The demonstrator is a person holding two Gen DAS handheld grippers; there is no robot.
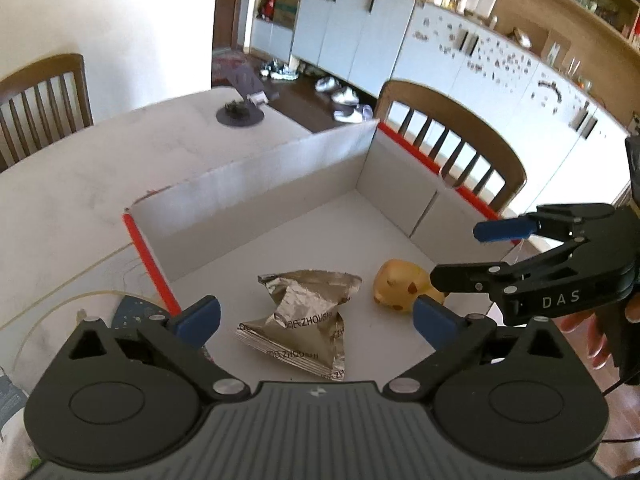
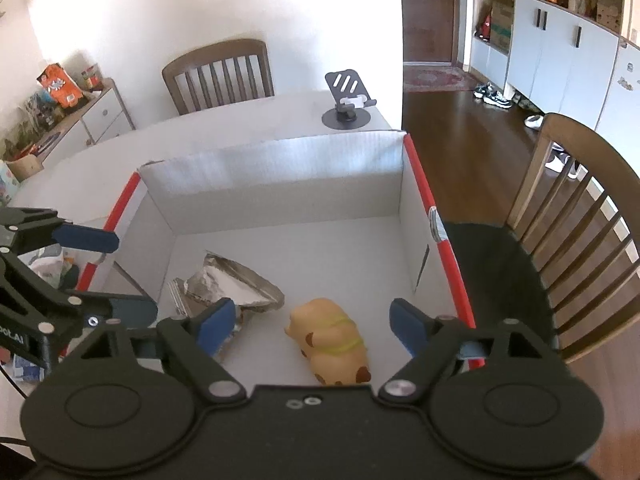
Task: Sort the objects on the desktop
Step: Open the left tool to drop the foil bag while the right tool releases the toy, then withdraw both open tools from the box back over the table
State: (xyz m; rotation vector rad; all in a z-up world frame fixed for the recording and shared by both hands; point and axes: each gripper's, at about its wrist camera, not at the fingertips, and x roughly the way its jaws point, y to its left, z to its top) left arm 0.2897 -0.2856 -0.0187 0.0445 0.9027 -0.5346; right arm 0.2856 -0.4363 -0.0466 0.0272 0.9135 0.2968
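1. A white cardboard box with red-taped rims (image 1: 256,184) is seen standing open on the pale worktop (image 1: 60,184); two sorted things lie on its floor
2. Crumpled silver foil snack packet (image 1: 298,320) is noted at the box's left side; small yellow-tan squishy animal toy (image 1: 400,286) lies just beside it to the right, apart from it
3. Left tongs (image 1: 316,316): jaws spread wide, nothing gripped; the foil packet lies directly below and between the blue pads (image 1: 200,316), untouched by them
4. Right tongs (image 2: 312,326): jaws likewise released, empty; the toy (image 2: 332,344) lies below the gap, its long axis running roughly along the pointing line of the tongs, head end away from the camera as far as can be judged
5. Both items are judged already deposited; each hand is nearer its own item, left over packet, right over toy
6. Remaining clutter is glimpsed on the worktop left of the box (image 2: 48,268), blurred and not identifiable; the left tongs are the nearer, so the next pick is judged to fall to that side
7. A dark phone stand (image 2: 347,100) stands beyond the box, well apart
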